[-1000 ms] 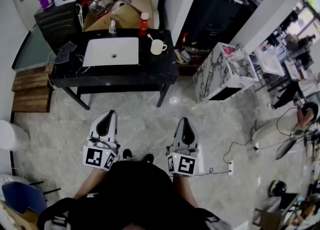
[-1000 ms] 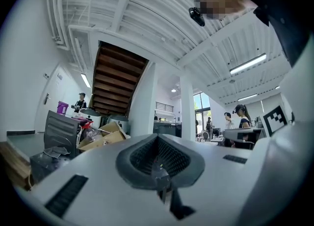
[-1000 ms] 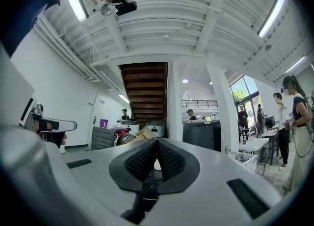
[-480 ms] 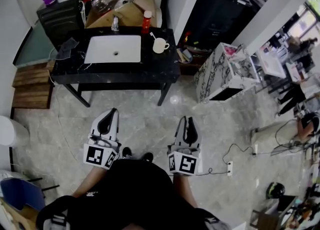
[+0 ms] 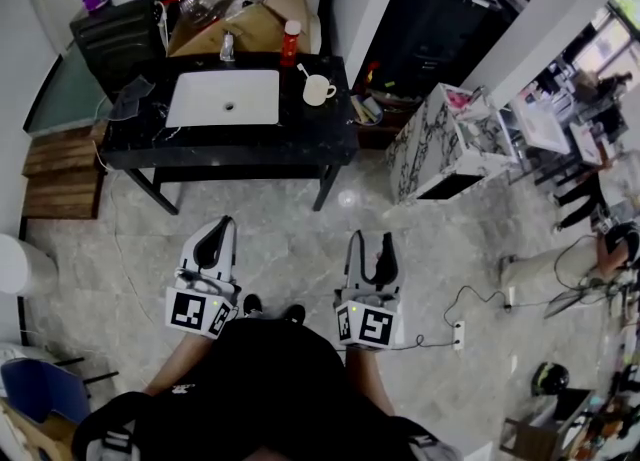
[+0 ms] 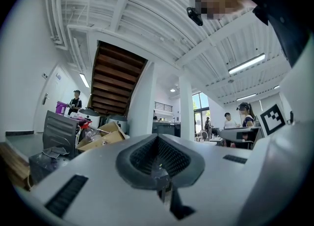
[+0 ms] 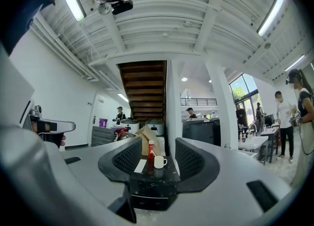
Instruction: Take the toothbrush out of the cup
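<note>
A cream cup (image 5: 317,92) stands on the black table (image 5: 230,149), right of the white sink (image 5: 223,101), with a toothbrush (image 5: 300,73) leaning out of it to the left. Both grippers hang near my body, far from the table. My left gripper (image 5: 217,232) is shut, its pads meeting with nothing between them (image 6: 158,159). My right gripper (image 5: 371,244) is open; its jaws have just been opening and hold nothing. Through the gap of the right gripper (image 7: 152,159) the distant cup (image 7: 159,162) shows.
A red bottle (image 5: 290,45) and a small clear bottle (image 5: 227,47) stand behind the sink. A cardboard box (image 5: 235,9) sits beyond the table. A marble-patterned cabinet (image 5: 440,144) stands to the right. A power strip (image 5: 461,334) and cables lie on the floor.
The right gripper's jaws have gone from shut to apart. Both hands have stayed where they were, and the left gripper is unchanged.
</note>
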The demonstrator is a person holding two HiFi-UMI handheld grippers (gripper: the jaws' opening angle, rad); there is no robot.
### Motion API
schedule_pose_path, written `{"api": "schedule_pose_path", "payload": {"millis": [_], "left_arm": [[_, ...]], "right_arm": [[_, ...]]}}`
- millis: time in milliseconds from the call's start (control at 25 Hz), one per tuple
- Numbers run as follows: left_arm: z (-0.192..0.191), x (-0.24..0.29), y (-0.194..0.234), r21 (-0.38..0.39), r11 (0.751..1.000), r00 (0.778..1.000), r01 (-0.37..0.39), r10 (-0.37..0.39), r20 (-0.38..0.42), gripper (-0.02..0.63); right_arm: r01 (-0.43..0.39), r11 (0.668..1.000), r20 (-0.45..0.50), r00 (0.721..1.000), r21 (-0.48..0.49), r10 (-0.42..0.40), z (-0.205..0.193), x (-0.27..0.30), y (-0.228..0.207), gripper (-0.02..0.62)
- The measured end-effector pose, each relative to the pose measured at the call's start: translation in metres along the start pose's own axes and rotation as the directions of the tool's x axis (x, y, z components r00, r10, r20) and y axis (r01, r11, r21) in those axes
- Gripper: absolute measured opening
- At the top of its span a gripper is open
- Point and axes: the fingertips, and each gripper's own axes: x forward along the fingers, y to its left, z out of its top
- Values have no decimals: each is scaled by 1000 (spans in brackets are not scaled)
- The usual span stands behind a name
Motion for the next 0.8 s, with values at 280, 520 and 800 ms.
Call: {"api": "schedule_pose_path", "payload": {"millis": [280,520,800], "left_arm": [[0,1,1,-1,1000,1000,2,-2,-3,3],[1,3,1,-2,1000,1000,6,-6,-1,3],[0,2,6,-5,1000,1000,16,-16,-4,3]], "right_arm": [[-10,1000,-31,999,-3,10,-5,5,2,335],[-26,1000,-34,999,0,26,-5,8,6,411],[-22,1000,-37,999,-6,22,-5,8,13,436]]}}
